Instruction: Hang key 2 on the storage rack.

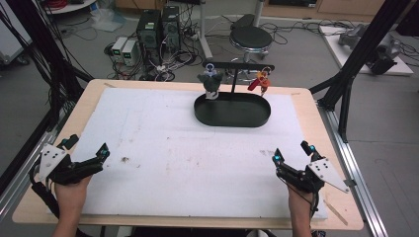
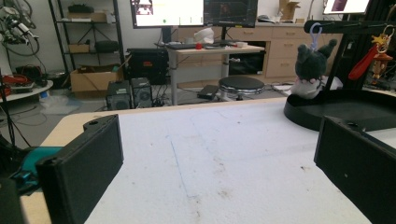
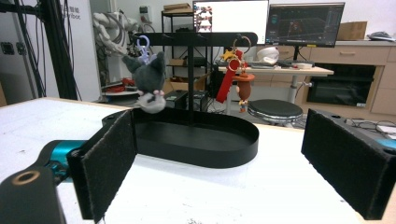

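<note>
Counter (image 1: pixel 316 128): white mat bare between your claws.
Left claw (image 1: pixel 86 148): near left edge, jaws wide, empty.
Right claw (image 1: pixel 291 152): near right edge, wide, empty.
Black tray (image 1: pixel 232 118): far centre, long axis crosswise; grey plush (image 1: pixel 211 81) and red keychain (image 1: pixel 259 81) hang above.

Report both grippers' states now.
Left gripper: open, holding nothing.
Right gripper: open, holding nothing.

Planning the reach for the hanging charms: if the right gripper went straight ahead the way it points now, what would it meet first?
Probably the black oval tray: it lies straight ahead of the open right gripper, with bare white mat between them. The exact contact point is uncertain.
</note>
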The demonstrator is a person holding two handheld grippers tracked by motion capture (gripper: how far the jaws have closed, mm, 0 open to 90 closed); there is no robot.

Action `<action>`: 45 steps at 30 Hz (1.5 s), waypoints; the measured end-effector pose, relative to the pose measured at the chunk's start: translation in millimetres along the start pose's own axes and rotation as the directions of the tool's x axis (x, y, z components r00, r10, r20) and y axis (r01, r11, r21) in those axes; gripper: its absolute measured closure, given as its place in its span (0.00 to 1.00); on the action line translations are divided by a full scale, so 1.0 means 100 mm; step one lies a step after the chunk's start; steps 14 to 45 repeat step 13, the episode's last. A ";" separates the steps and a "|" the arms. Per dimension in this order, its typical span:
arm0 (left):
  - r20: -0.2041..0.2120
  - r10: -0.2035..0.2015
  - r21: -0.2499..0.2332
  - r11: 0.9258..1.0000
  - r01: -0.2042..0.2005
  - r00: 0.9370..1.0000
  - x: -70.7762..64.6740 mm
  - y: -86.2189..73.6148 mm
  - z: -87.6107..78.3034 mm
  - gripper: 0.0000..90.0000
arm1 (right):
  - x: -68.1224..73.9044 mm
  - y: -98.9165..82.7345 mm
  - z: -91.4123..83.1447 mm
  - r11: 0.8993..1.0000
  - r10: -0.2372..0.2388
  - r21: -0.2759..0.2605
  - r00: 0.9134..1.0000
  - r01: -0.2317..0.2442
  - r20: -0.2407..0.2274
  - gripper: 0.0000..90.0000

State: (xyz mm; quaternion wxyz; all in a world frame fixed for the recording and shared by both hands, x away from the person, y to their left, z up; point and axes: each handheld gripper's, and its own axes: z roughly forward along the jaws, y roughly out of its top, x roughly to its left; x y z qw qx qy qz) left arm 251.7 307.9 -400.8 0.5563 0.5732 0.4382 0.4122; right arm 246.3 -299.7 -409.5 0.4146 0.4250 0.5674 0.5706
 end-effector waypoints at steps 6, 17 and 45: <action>-0.001 -0.002 0.000 1.000 0.002 1.000 0.01 -0.01 0.00 0.02 | 0.01 -0.01 0.01 1.000 -0.004 0.007 1.000 0.004 -0.001 0.11; 0.001 -0.011 -0.004 1.000 0.011 1.000 0.01 -0.01 0.02 0.02 | 0.01 -0.01 0.01 1.000 -0.019 0.009 1.000 0.019 -0.003 0.11; 0.001 -0.011 -0.004 1.000 0.011 1.000 0.01 -0.01 0.02 0.02 | 0.01 -0.01 0.01 1.000 -0.019 0.009 1.000 0.019 -0.003 0.11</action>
